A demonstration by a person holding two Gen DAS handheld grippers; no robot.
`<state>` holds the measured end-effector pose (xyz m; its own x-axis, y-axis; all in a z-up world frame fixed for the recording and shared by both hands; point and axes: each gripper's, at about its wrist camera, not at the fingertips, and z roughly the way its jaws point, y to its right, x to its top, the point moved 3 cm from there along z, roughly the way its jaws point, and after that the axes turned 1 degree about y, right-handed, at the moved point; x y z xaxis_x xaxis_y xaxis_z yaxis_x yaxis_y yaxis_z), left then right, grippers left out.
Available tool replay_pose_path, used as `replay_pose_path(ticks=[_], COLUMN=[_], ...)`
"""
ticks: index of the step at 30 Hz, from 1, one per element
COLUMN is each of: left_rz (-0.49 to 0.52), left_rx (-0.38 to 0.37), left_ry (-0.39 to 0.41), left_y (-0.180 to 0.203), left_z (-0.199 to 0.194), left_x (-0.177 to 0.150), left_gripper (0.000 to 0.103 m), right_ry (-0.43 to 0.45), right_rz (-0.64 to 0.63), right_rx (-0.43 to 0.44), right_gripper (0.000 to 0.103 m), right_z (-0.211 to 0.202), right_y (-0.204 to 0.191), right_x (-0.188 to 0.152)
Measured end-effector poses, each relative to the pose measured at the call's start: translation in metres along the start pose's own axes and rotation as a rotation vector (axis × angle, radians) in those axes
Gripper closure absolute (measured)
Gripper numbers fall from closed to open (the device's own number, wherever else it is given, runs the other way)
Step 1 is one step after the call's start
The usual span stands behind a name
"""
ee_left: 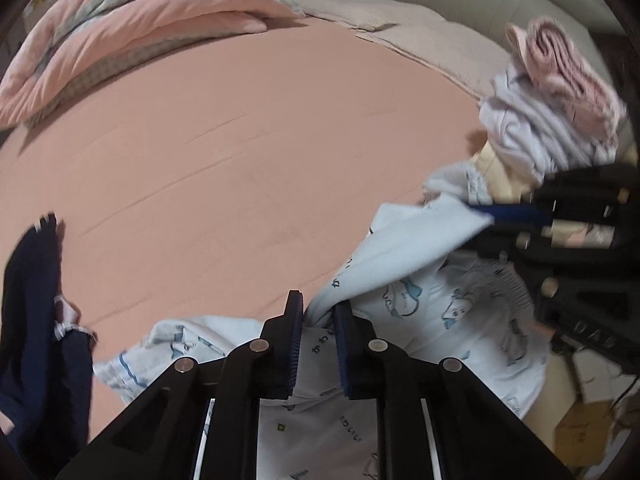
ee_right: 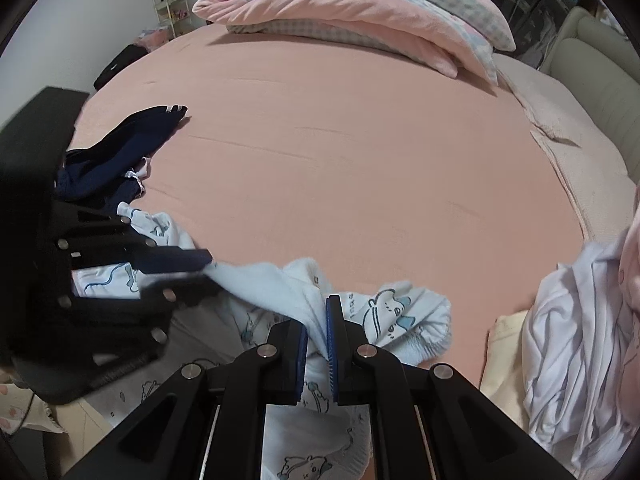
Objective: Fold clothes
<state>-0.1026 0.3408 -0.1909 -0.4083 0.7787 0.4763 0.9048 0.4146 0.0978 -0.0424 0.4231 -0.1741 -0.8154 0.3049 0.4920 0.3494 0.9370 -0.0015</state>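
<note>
Left wrist view: left gripper (ee_left: 316,320) angled steeply down over the bed (ee_left: 240,160), jaws pinched on a fold of the light blue printed garment (ee_left: 400,256). The garment is stretched from here up-right to the right gripper (ee_left: 494,216), which enters sideways from the right edge, blue pads clamped on the cloth's other end. The rest of the garment is bunched at the near edge of the bed, under both tools. Navy garment (ee_left: 36,300) far left. Pile of white and pink clothes (ee_left: 552,112) upper right. Pink quilt (ee_left: 140,24) at the back.

Right wrist view: right gripper (ee_right: 318,336) pointing down, clenched on the same garment (ee_right: 272,284). Left gripper (ee_right: 208,268) comes in from the left, gripping the cloth. Navy garment (ee_right: 120,140) behind it. White clothes (ee_right: 568,340) right. No containers.
</note>
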Motion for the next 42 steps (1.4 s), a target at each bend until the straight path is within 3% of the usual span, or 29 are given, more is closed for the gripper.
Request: replay_pose_path(ticks=[8,21,30,35,38,42], left_rz=[-0.033,-0.040,-0.117,-0.149,-0.212,-0.442], left_rx=[-0.079,-0.149,-0.191,-0.201,-0.231,-0.371], left_ry=[0.007,-0.025,-0.112,-0.119,-0.135,-0.200], left_y=[0.001,0.012,0.015,0.010,0.003,-0.016], left_z=[-0.013,-0.024,0.010,0.012,0.010,0.013], left_x=[-0.018,-0.047,-0.066,-0.068,-0.063,-0.057], left_gripper=[0.090,0.090,0.090,0.090,0.090,0.089], right_ry=[-0.053,-0.162,-0.129,-0.122,-0.128,-0.190], right_rz=[0.048,0.055,0.146,0.158,0.145,0.164], right_rx=[0.075,0.100,0.163,0.181,0.165,0.170], right_gripper=[0.097,0.097,0.093,0.089,0.089,0.089], right_z=[-0.004,0.001,-0.030,-0.037,-0.035,-0.020], right_y=[0.004,0.006,0.006,0.008,0.008,0.007], right_x=[-0.027,-0.070,-0.067,-0.061,-0.061,-0.070])
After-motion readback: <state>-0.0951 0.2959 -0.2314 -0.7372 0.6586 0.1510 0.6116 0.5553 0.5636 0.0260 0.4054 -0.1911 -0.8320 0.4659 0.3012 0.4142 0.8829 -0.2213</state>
